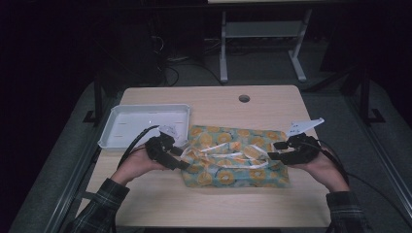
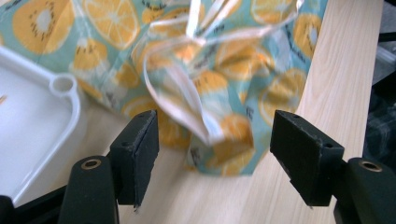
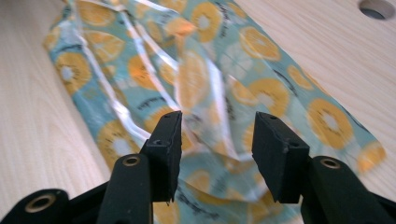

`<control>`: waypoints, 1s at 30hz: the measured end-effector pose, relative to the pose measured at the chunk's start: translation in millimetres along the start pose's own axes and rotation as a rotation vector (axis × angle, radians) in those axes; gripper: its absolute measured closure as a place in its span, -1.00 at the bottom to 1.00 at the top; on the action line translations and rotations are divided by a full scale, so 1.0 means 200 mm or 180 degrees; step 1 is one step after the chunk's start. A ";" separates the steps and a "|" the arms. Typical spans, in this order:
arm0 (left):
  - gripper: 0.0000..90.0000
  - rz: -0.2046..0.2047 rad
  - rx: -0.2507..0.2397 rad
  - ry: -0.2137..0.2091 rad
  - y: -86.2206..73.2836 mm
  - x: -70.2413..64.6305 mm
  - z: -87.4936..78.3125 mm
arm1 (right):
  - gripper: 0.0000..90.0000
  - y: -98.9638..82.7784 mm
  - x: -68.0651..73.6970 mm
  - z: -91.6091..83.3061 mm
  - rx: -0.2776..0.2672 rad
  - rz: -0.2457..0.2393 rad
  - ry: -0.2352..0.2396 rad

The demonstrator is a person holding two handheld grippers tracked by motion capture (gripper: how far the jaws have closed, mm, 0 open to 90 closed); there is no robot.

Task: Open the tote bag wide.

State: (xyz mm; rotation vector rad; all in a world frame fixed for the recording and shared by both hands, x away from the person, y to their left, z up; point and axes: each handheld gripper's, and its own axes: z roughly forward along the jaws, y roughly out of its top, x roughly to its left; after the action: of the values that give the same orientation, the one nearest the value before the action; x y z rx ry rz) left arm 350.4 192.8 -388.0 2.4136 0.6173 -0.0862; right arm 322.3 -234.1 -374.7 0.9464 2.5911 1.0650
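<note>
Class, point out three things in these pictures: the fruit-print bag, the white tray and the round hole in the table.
fruit-print bag [image 1: 233, 158], high view, its middle.
white tray [image 1: 108, 141], high view, its front left rim.
round hole [image 1: 244, 98], high view, its centre.

Bare light-wood tabletop [image 1: 223, 204] along the lower frame; blocked centre by crumpled citrus-print plastic bag [image 1: 233, 158], upper left by white plastic tray [image 1: 109, 131].

Small dark lettering on fruit-print bag [image 2: 219, 88]; too blurred to read; no other text legible.
</note>
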 end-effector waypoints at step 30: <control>-0.33 -0.0036 -0.0022 0.0263 -0.38 -0.07 -0.03 | 0.81 0.27 -0.02 0.46 0.0255 -0.0290 0.0121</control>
State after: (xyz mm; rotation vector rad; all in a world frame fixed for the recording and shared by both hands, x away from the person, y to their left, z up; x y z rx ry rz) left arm 301.8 243.3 -423.4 2.4170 0.6677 0.0111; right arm 386.9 -154.7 -405.0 0.8238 2.6975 0.9721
